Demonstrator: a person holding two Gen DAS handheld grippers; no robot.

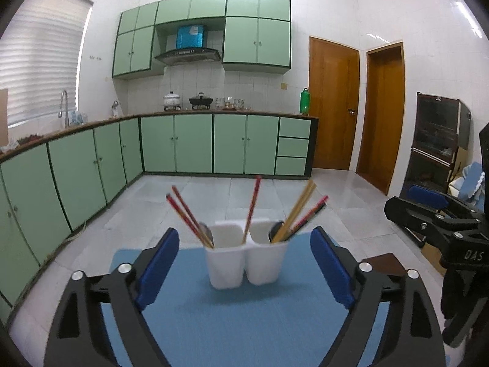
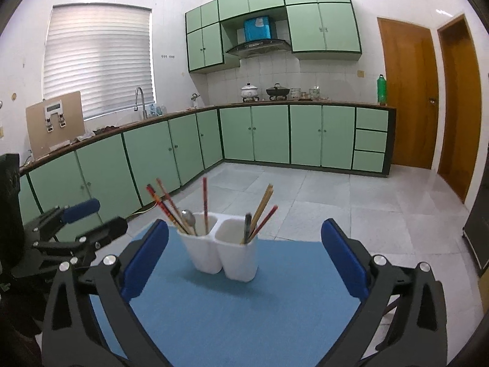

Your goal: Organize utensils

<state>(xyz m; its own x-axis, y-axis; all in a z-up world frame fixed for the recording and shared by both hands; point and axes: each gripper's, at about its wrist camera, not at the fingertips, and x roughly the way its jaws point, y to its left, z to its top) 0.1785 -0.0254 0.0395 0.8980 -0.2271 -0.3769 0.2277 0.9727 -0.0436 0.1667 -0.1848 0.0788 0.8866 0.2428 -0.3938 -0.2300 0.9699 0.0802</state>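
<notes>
A white two-compartment utensil holder stands on a blue mat. Its left cup holds red chopsticks and a metal spoon. Its right cup holds tan chopsticks, a red chopstick and a dark-handled utensil. My left gripper is open, hanging short of the holder with nothing between its blue pads. My right gripper is open and empty in the same way. Each gripper also shows at the edge of the other's view.
The mat lies on a table whose brown corner shows at the right. Beyond it is tiled floor, an L-shaped run of green cabinets, two wooden doors and a dark cabinet at the far right.
</notes>
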